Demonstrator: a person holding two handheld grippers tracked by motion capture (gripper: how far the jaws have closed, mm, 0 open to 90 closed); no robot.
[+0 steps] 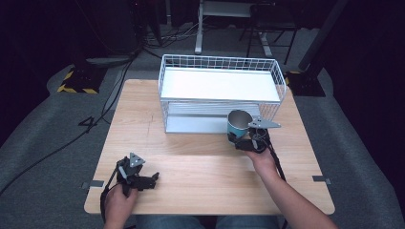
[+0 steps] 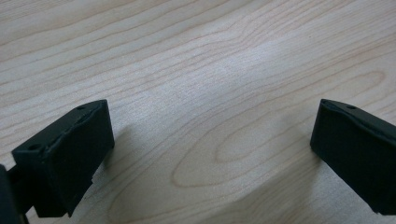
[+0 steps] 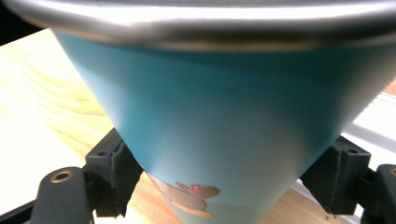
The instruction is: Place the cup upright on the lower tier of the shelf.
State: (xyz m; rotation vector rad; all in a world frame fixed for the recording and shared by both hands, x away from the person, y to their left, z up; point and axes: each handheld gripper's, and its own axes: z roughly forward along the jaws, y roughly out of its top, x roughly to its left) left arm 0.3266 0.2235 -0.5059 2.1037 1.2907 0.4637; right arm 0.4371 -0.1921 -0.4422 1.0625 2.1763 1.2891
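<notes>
Cup [image 1: 237, 122] in right claw [image 1: 239, 138]; wooden table [image 1: 200, 167]; dark room.

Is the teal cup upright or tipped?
Upright: the teal cup shows its open mouth on top, clamped between the right gripper jaws.

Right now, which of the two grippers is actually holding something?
The right gripper, in front of the wire rack: its jaws clamp a teal cup. The left gripper is open over bare table.

The teal metal cup [image 1: 237, 122] with a silver rim stood upright, mouth open upward, clamped low on its sides between the right gripper's [image 1: 237, 139] jaws, just before the white wire rack's [image 1: 219, 62] lower shelf.
</notes>
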